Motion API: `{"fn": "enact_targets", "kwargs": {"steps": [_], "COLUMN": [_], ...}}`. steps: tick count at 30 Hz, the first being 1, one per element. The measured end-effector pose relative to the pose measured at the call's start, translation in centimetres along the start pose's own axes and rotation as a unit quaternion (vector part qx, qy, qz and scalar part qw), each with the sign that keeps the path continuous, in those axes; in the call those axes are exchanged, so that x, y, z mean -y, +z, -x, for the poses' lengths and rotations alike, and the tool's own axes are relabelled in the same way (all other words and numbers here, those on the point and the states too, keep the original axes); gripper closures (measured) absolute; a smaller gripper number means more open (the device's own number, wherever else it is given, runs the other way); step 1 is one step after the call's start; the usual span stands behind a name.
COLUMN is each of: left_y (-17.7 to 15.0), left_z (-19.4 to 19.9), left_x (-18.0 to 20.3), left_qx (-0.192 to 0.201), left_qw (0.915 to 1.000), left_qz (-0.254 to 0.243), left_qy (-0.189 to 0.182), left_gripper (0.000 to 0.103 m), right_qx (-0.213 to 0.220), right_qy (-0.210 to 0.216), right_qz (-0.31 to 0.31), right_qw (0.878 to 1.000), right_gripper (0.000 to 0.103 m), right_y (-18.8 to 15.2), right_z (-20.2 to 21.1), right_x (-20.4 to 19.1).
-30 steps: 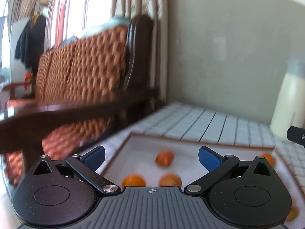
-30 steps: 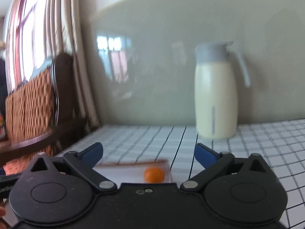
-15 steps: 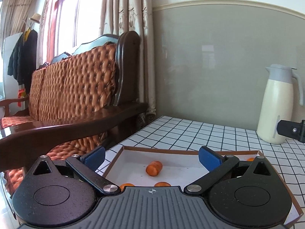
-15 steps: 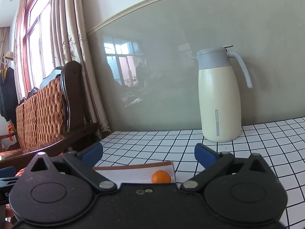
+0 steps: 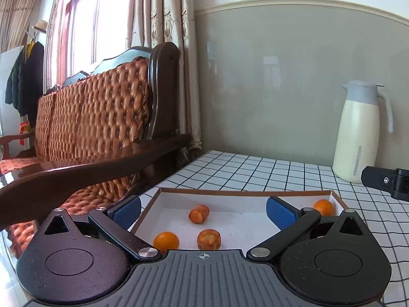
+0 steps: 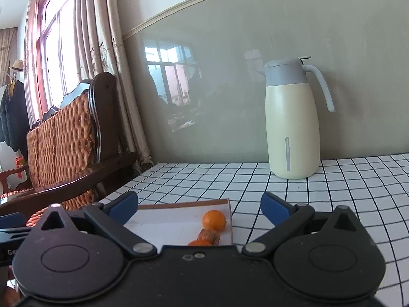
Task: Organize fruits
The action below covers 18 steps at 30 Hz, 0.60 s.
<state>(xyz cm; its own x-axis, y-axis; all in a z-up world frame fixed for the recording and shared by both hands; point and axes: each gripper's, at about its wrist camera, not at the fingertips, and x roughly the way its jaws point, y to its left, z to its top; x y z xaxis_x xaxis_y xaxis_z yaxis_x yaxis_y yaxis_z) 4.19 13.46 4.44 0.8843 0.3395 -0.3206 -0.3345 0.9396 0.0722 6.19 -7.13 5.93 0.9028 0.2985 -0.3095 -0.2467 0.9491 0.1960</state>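
Note:
A shallow white tray (image 5: 245,192) with a brown rim lies on the checked tablecloth and holds several small orange fruits. In the left wrist view I see one round orange (image 5: 166,241) at the near left, a wrinkled one (image 5: 208,239) beside it, another (image 5: 199,213) in the middle and one (image 5: 323,206) in the far right corner. My left gripper (image 5: 203,212) hovers open over the tray's near side with nothing between its fingers. My right gripper (image 6: 199,208) is open too, above the tray's far right corner (image 6: 227,200), where an orange (image 6: 214,220) and a wrinkled fruit (image 6: 208,236) lie.
A cream jug (image 5: 359,130) with a grey lid stands at the back by the grey wall, also in the right wrist view as the jug (image 6: 292,122). A dark wooden sofa (image 5: 97,128) with brown cushions borders the table's left side. The right gripper's body (image 5: 386,181) pokes in from the right.
Both cameras have steadied from a blur and tilted down a little, so more of the tray and fruits shows. Both grippers stay open.

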Motion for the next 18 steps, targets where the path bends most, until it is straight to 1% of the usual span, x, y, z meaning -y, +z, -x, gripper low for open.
{"fn": "enact_targets", "kwargs": {"steps": [5,11,15,18], "left_y": [0.2,0.4,0.8,1.2], "left_z": [3.0,7.7,10.7,12.9], "left_x": [-0.6,-0.8,-1.5,-2.1], "left_qx": [-0.011,-0.015,-0.032,-0.037], "left_qw": [0.9997,0.9998,0.9992,0.9989], "left_qz": [0.020,0.003,0.013,0.021], "left_qy": [-0.003,-0.013,-0.020,-0.020], "left_gripper": [0.000,0.000,0.000,0.000], "right_qx": [-0.009,-0.030,-0.041,-0.040], "right_qy": [0.013,0.022,0.030,0.037], "right_qz": [-0.010,-0.015,-0.022,-0.029], "right_qw": [1.000,0.999,0.998,0.998], "right_gripper": [0.006,0.006,0.006,0.006], "right_y": [0.3,0.5,1.0,1.5], "right_z": [3.6,8.2,11.0,13.2], "right_x": [-0.3,-0.8,-1.1,-1.5]}}
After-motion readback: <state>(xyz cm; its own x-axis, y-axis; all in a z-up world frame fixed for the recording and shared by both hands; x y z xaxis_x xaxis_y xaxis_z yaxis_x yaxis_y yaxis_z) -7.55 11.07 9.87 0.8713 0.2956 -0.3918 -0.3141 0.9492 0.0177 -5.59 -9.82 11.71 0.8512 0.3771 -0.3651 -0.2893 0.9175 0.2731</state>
